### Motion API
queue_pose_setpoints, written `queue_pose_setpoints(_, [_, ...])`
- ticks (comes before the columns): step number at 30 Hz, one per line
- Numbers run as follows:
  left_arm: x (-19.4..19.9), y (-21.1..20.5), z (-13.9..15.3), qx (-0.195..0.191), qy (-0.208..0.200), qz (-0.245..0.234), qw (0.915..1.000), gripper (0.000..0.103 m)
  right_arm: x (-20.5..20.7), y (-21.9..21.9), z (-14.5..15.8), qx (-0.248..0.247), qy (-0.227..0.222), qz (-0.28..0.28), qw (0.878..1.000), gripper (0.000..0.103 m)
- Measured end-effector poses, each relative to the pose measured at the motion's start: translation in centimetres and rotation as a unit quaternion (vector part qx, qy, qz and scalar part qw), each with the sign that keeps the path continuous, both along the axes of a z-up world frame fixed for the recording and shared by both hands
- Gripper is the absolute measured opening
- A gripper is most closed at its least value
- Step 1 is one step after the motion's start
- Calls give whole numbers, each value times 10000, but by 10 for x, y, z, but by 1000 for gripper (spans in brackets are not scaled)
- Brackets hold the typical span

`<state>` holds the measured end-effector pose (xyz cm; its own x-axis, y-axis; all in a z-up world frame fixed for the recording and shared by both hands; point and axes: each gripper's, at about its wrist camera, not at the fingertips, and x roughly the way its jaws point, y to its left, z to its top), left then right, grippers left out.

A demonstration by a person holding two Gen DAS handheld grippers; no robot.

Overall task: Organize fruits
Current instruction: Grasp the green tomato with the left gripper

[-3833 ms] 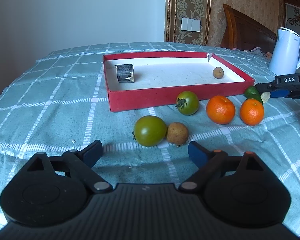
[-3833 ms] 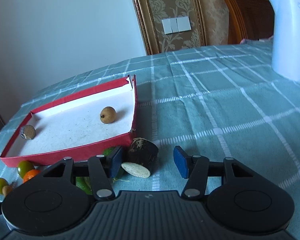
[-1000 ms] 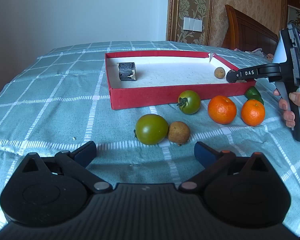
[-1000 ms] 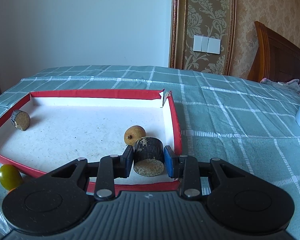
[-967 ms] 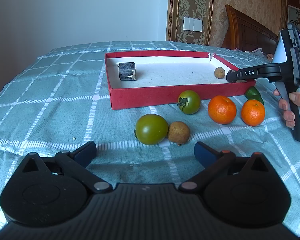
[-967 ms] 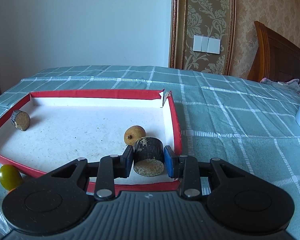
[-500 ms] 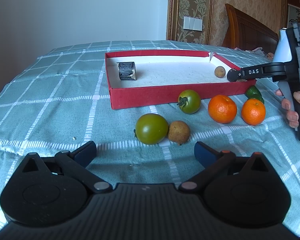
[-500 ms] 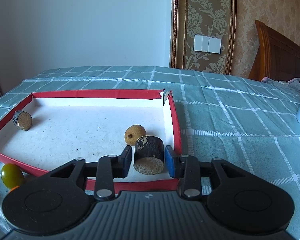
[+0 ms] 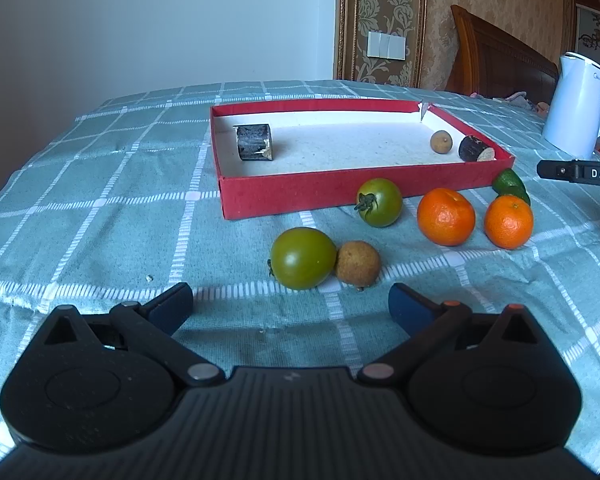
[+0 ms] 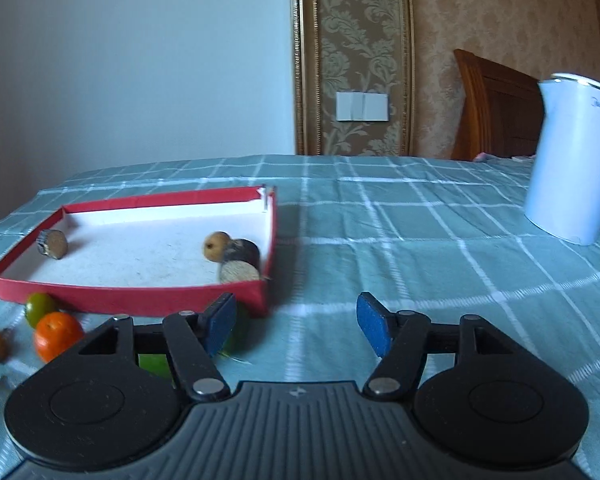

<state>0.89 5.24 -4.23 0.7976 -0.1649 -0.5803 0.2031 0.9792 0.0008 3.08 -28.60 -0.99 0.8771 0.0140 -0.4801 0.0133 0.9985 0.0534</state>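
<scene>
A red tray holds a dark cane piece at its left, a small brown fruit and a second dark cane piece at its right corner. In front lie two green tomatoes, a brown fruit, two oranges and a green lime. My left gripper is open and empty, just short of the nearer tomato. My right gripper is open and empty, right of the tray's near corner; it also shows in the left wrist view.
A white kettle stands at the right on the checked green tablecloth. A wooden headboard and wall stand behind the table.
My right gripper has opened, left the cane piece in the tray's right corner, and pulled back and to the right. The left gripper has stayed put.
</scene>
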Motion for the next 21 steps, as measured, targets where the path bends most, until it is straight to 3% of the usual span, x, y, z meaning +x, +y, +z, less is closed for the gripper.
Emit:
queue_pose_setpoints(4, [-6, -1, 3, 77, -215, 47, 9997, 103, 7, -15, -9, 321, 151, -106, 9993, 66])
queue_pose_setpoints(11, [5, 5, 4, 385, -68, 211, 9990, 99, 7, -20, -13, 537, 218, -101, 9983, 66])
queue_pose_setpoints(17, [20, 4, 5, 369, -83, 152, 9992, 86, 11, -26, -16, 702, 343, -154, 9968, 66])
queue_pose_setpoints(21, [23, -1, 8, 306, -93, -68, 9995, 66, 12, -31, -17, 828, 409, -229, 9955, 67])
